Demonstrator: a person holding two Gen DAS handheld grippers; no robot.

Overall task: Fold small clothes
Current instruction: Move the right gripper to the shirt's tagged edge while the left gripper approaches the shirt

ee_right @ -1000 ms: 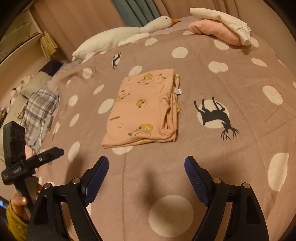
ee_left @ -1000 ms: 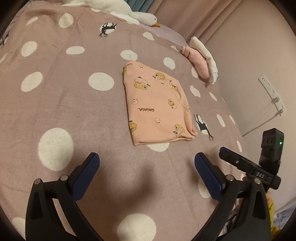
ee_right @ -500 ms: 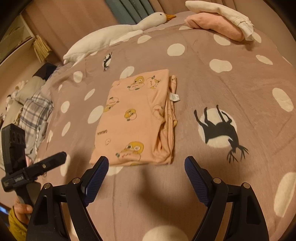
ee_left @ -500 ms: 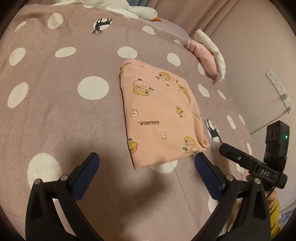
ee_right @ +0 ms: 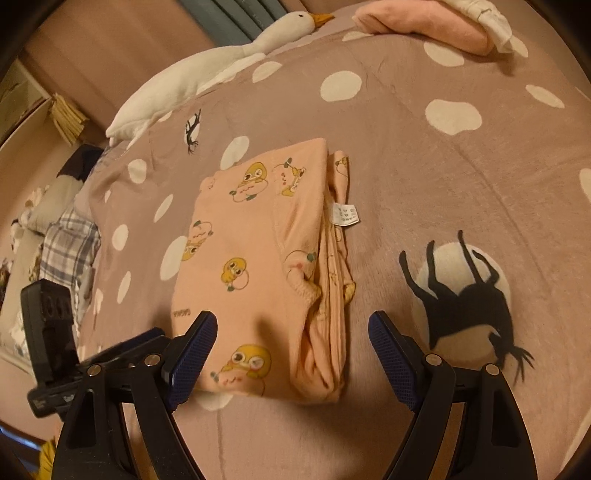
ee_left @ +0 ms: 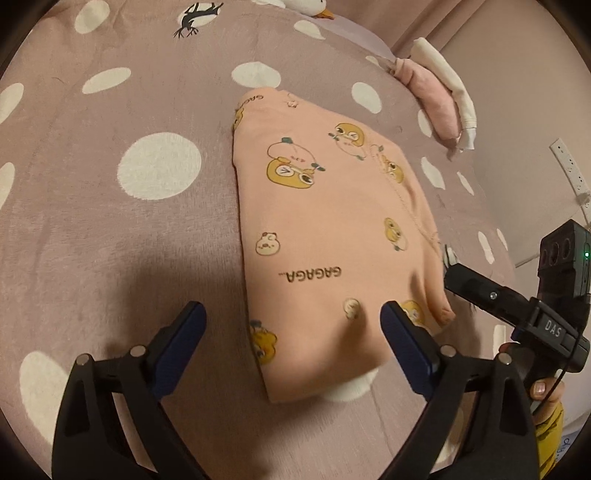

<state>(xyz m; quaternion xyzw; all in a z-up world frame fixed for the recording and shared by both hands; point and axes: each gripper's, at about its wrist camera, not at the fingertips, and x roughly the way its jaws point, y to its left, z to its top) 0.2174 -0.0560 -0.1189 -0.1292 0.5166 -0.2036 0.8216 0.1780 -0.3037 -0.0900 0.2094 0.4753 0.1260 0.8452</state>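
A folded peach garment point(ee_left: 332, 236) with cartoon animals and "GAGAGA" print lies flat on the mauve polka-dot blanket point(ee_left: 110, 229). It also shows in the right wrist view point(ee_right: 266, 266), with a white label at its right edge. My left gripper point(ee_left: 291, 343) is open and empty, its jaws straddling the garment's near left corner just above it. My right gripper point(ee_right: 291, 347) is open and empty, over the garment's near right end. The right gripper's body point(ee_left: 517, 306) shows at the right of the left wrist view.
A folded pink and white clothes pile point(ee_right: 436, 26) lies at the far edge of the bed, also in the left wrist view point(ee_left: 443, 99). A white goose plush point(ee_right: 221, 70) lies at the back. A plaid cloth point(ee_right: 66, 247) is at the left. A wall with a power strip point(ee_left: 569, 170) stands on the right.
Both grippers have moved forward and down toward the folded garment, from well short of it to over its near edge. The garment has not moved.
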